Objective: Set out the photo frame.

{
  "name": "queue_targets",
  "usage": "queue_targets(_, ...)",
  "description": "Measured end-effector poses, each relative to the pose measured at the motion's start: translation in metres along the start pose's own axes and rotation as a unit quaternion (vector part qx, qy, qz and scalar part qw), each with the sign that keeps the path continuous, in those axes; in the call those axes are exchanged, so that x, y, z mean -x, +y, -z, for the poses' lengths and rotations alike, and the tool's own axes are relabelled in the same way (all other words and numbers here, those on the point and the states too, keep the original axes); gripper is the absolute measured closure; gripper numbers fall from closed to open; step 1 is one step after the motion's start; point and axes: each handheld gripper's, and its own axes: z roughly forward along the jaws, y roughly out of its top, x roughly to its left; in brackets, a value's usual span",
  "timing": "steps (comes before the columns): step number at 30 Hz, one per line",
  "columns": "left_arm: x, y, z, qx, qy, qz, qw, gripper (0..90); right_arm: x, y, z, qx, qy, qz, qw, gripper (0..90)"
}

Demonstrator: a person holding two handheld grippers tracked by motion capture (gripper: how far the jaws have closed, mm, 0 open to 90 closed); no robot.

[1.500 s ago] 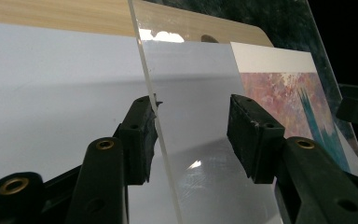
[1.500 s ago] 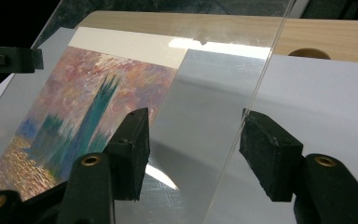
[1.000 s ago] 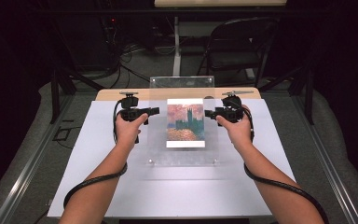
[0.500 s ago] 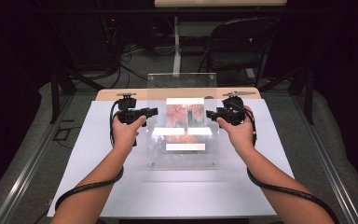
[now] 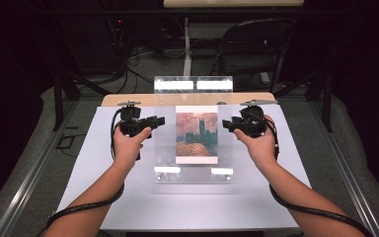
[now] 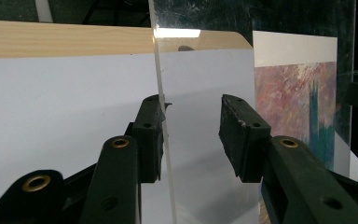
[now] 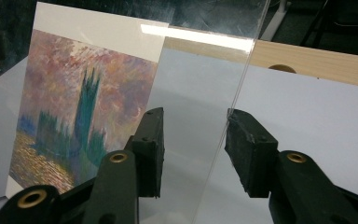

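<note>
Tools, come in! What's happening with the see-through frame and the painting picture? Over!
Left tool and right tool at the clear frame's side edges, jaws just been closing. Frame tilted up, painting print inside. Nothing in the way.

Forearms reaching forward from below; left gripper (image 5: 154,121) and right gripper (image 5: 228,123) pointing inward, facing each other, jaws part-open, just been closing.

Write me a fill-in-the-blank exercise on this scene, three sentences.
1. The clear sheet is tilted up between ____ tools.
2. The picture behind the sheet is a ____.
3. The far end of the table past the white mat is made of ____.

Missing words: two; painting; wood
</note>
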Motion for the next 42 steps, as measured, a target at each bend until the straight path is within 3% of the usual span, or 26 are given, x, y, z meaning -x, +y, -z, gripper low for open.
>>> queue_targets(15,0.009,-0.009,0.019,0.011,-0.011,-0.02,0.9997,64.0,-0.008,-0.006,0.021,0.01,0.002,0.016,0.9998,63.2)
queue_targets(42,0.024,-0.029,0.049,0.029,-0.019,-0.056,0.9979,67.4,-0.02,-0.022,0.05,0.032,0.027,0.017,0.999,68.1)
